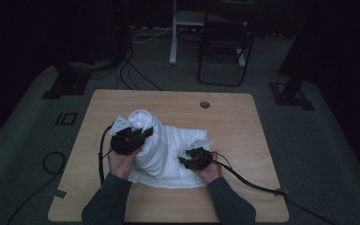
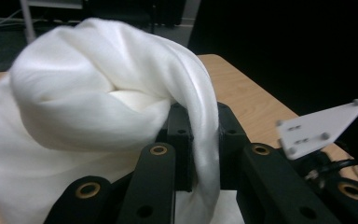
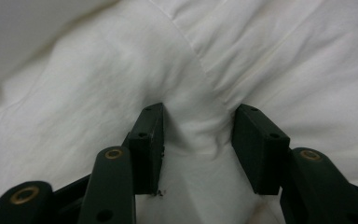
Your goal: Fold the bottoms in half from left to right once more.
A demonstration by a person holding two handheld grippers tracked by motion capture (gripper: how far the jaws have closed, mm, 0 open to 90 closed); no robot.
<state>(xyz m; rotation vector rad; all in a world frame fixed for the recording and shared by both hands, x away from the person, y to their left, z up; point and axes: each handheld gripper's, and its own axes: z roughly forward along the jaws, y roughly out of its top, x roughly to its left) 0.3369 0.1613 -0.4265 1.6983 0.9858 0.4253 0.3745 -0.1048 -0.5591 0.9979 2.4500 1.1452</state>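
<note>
On the left, the left gripper (image 1: 143,134) is clamped on a fold of the white cloth (image 1: 168,150), lifting that end into a rounded hump above the wooden table (image 1: 234,122). To the right, the right gripper (image 1: 183,161) (jaws apart) straddles a low ridge of cloth, pads not pinching it.

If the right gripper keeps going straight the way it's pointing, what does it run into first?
Most likely the white cloth. In the right gripper view, the right gripper has its jaws apart with a raised fold of that cloth between them and more cloth directly ahead. Whether the pads already touch it is unclear.
</note>
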